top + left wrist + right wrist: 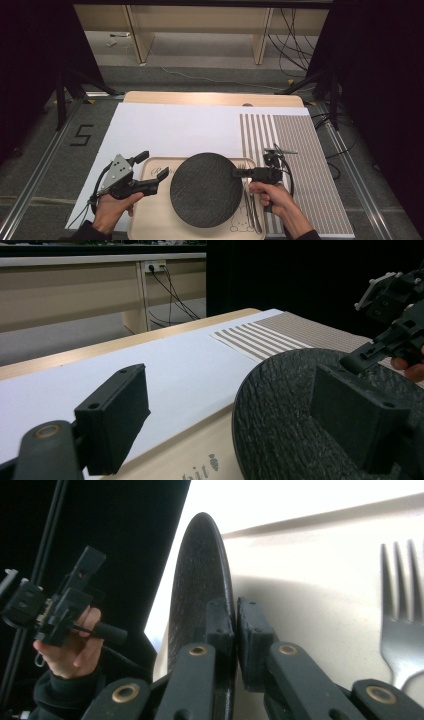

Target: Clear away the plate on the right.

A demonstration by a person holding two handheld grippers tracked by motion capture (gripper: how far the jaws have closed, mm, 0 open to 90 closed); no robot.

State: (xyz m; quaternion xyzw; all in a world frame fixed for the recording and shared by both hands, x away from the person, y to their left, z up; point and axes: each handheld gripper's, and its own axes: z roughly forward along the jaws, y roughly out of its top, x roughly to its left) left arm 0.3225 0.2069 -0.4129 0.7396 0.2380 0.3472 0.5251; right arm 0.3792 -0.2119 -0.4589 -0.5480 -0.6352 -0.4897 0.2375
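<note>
Pinching the dark round plate (pixel 206 190) by its right rim at lower centre, the right gripper (pixel 238 173) is steadying it over the tray (pixel 150 220) (left gripper (pixel 156 169) spread, waiting), next needing a level lift.

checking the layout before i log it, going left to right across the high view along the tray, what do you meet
left gripper → dark round plate → right gripper, shut on the plate's right rim → fork on the tray → striped mat

The right gripper (pixel 235 630) has its jaws clamped on the dark plate's (pixel 197 570) rim, beside a fork (pixel 402 625).
</note>
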